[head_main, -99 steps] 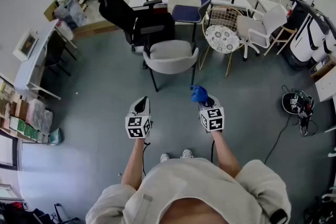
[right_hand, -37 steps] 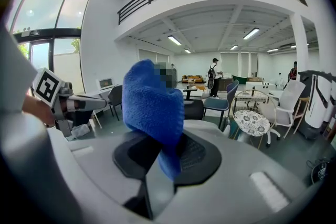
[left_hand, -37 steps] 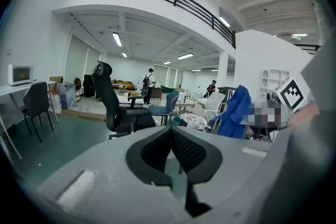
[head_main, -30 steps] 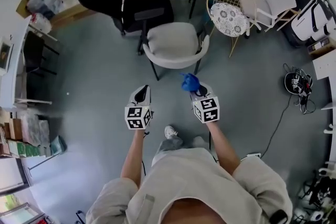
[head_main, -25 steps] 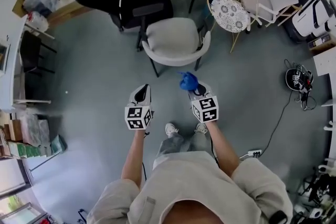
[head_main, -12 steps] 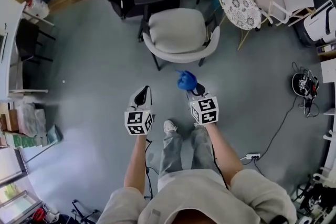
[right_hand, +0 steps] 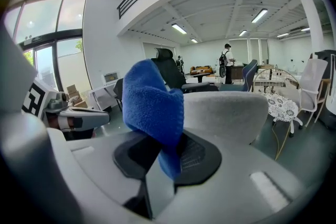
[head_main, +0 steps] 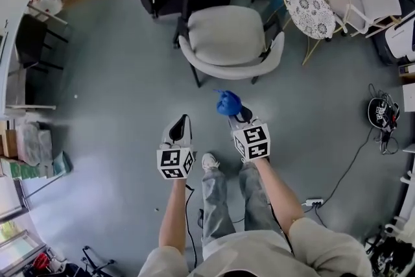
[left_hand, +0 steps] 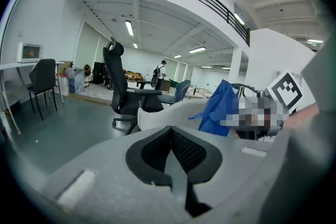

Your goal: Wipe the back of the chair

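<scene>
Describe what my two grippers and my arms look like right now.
Both the left gripper and right gripper are pale grey shells with black ribbed pads lining each claw, and each carries a white cube printed with black square markers. A thin dark cable trails from the left one. The sleeves are light beige, ending around the elbows.

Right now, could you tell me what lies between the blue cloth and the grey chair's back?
Head view: only bare grey floor separates the blue cloth from the grey padded chair's back.
</scene>
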The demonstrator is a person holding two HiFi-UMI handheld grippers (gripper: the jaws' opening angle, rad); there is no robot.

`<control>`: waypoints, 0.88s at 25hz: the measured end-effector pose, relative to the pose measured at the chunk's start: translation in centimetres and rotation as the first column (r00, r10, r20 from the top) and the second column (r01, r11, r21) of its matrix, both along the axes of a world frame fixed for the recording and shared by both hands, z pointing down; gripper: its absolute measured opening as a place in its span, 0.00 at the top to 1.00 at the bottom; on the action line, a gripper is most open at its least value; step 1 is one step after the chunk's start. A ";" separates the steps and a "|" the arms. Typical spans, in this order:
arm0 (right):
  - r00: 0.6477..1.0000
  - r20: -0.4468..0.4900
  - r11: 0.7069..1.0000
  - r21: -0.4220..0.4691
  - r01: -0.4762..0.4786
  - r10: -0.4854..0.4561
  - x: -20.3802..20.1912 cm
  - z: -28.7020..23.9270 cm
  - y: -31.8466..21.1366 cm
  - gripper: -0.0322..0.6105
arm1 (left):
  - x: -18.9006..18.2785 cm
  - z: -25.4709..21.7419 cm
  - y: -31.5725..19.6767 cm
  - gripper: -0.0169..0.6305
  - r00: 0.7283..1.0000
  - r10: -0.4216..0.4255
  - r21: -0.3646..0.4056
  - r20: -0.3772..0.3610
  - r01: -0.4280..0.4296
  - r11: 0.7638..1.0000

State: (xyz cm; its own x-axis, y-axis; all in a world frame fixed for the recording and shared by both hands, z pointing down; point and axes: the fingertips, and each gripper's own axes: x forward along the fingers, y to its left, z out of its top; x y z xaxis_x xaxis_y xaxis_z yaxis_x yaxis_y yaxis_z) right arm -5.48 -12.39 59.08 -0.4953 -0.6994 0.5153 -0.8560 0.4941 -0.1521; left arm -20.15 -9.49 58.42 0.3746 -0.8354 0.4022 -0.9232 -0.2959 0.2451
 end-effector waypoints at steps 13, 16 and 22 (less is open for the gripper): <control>0.999 0.018 0.998 0.050 0.049 -0.050 -5.2 3.2 -5.0 0.82 | -1.3 3.6 2.0 0.97 0.999 -0.036 -0.005 -0.007 0.036 0.999; 0.999 0.014 0.998 0.047 0.045 -0.045 -5.9 4.0 -6.4 0.82 | -2.0 4.6 2.2 0.97 0.999 -0.039 -0.015 0.004 0.039 0.999; 0.999 0.003 0.999 0.037 0.035 -0.035 -6.0 5.3 -8.8 0.82 | -1.8 5.0 1.9 0.97 0.999 -0.037 -0.017 0.009 0.037 0.999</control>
